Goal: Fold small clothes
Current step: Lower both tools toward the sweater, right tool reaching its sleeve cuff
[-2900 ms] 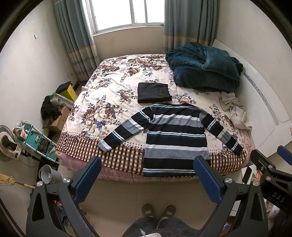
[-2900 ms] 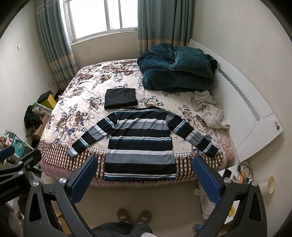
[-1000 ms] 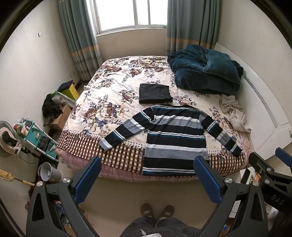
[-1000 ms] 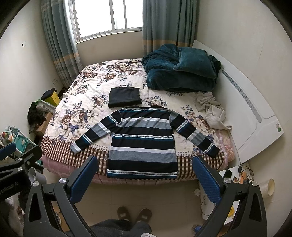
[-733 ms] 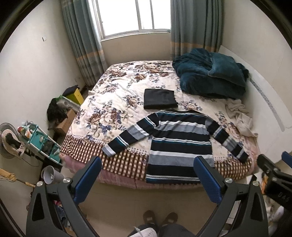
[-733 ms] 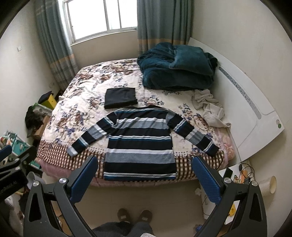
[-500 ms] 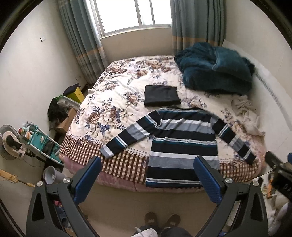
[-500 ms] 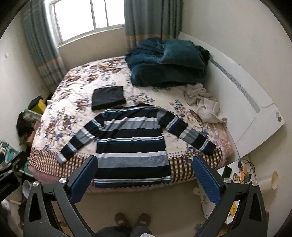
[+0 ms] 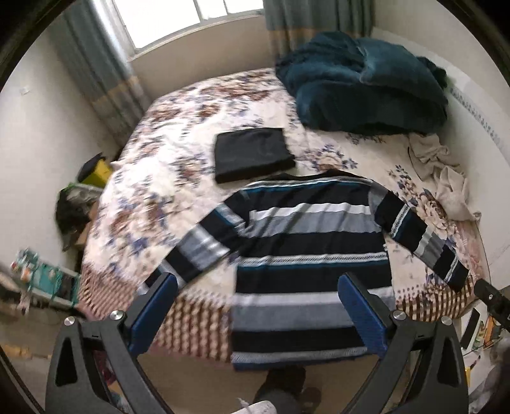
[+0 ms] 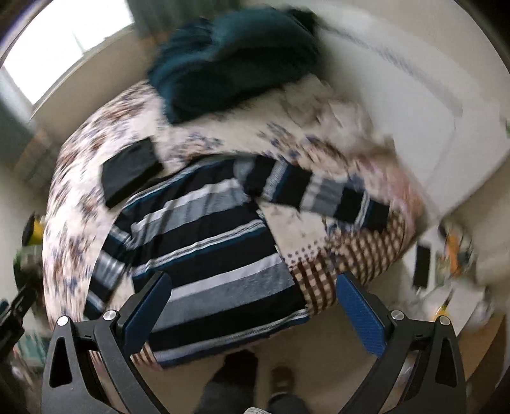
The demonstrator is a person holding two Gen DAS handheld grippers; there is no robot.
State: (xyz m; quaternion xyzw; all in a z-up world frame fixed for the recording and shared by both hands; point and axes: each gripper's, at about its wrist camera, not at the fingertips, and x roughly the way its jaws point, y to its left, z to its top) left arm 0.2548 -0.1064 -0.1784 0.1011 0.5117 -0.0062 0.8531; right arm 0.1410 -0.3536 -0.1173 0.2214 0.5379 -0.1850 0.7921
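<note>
Gaping wide and empty, the left gripper (image 9: 255, 313) and right gripper (image 10: 251, 310) hover over the striped sweater (image 9: 312, 254), spread flat on the floral bed (image 9: 165, 178). Motion blur smears the right view. Folded black garment (image 9: 251, 154) lies beyond.

floral bed (image 9: 165, 178), bright window (image 9: 191, 19), grey curtains (image 9: 105, 73)

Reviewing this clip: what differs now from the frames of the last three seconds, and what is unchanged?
Both grippers have moved in toward the bed: the striped sweater now fills more of each view. The right gripper has also tilted, its picture blurred. The left gripper and the right stay wide open, holding nothing. The sweater still lies flat, sleeves spread; the folded black garment and teal blanket have not moved.
</note>
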